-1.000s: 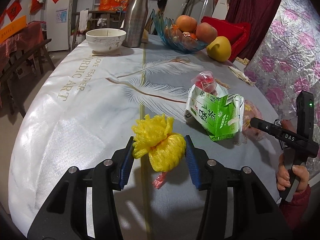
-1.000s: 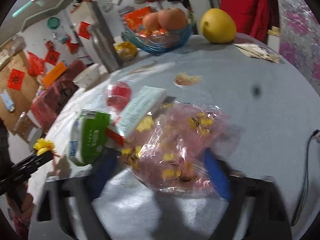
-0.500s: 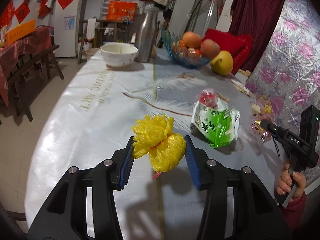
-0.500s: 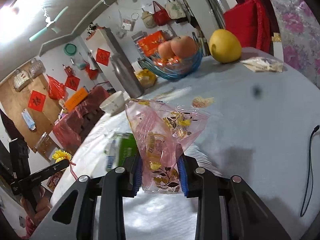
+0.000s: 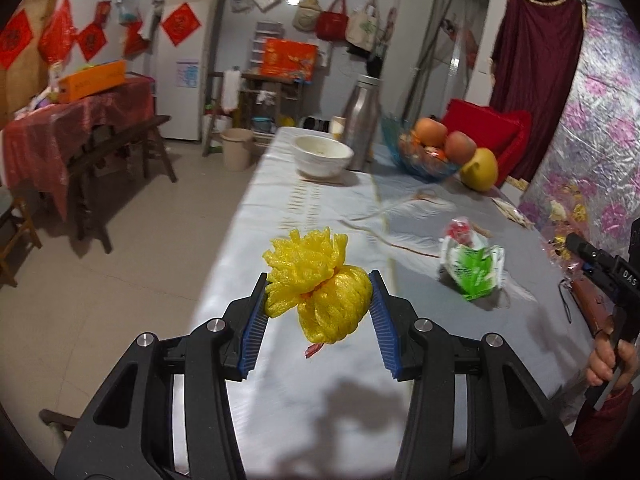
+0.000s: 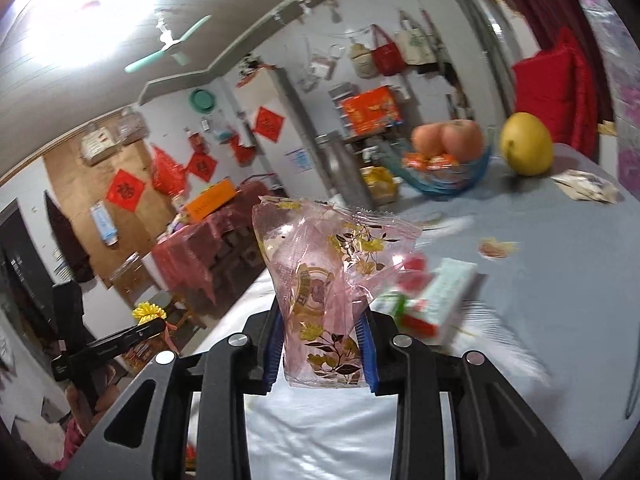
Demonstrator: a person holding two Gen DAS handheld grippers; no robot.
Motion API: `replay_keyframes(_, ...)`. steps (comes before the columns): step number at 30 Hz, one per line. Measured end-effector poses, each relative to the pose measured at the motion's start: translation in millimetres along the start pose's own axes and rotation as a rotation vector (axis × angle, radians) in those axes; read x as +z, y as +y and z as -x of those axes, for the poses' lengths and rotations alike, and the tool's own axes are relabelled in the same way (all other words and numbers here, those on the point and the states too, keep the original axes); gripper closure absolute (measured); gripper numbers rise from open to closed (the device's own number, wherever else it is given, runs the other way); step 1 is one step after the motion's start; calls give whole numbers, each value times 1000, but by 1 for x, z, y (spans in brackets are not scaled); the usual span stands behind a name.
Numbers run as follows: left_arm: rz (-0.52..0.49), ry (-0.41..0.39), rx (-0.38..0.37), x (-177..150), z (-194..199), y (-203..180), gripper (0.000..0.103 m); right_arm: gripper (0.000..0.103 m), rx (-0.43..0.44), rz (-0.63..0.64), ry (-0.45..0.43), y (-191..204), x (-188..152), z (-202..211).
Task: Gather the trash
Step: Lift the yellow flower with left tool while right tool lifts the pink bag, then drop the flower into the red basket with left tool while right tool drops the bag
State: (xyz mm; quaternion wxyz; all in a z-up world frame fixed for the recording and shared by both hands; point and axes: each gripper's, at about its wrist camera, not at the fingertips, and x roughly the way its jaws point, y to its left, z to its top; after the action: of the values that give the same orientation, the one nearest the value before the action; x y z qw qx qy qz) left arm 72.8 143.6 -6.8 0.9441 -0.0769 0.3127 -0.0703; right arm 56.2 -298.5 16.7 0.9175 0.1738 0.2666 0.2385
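Note:
My left gripper (image 5: 318,312) is shut on a crumpled yellow foam fruit net (image 5: 320,288) and holds it well above the table. My right gripper (image 6: 320,344) is shut on a clear pink plastic bag with gold flowers (image 6: 324,280), also lifted; that bag also shows at the right edge of the left wrist view (image 5: 560,236). A green and white carton (image 5: 474,266) with a red and clear wrapper (image 5: 460,227) behind it lies on the white tablecloth (image 5: 320,208). The carton also shows in the right wrist view (image 6: 436,300).
At the far end stand a white bowl (image 5: 323,155), a steel flask (image 5: 362,120), a blue glass fruit bowl (image 5: 428,156) and a yellow pomelo (image 5: 479,169). Paper scraps (image 6: 586,186) lie near the right edge. A bench (image 5: 116,148) and a bucket (image 5: 237,148) stand on the floor to the left.
Both grippers have risen and pulled back from the table. The right gripper closed on the pink bag and lifted it off the table. The left still holds the yellow net.

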Motion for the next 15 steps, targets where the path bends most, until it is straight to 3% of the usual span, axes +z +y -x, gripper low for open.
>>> replay_keyframes(7, 28, 17, 91, -12, 30, 52, 55, 70, 85, 63, 54, 53, 0, -21)
replay_keyframes(15, 68, 142, 220, -60, 40, 123, 55, 70, 164, 142, 163, 118, -14, -53)
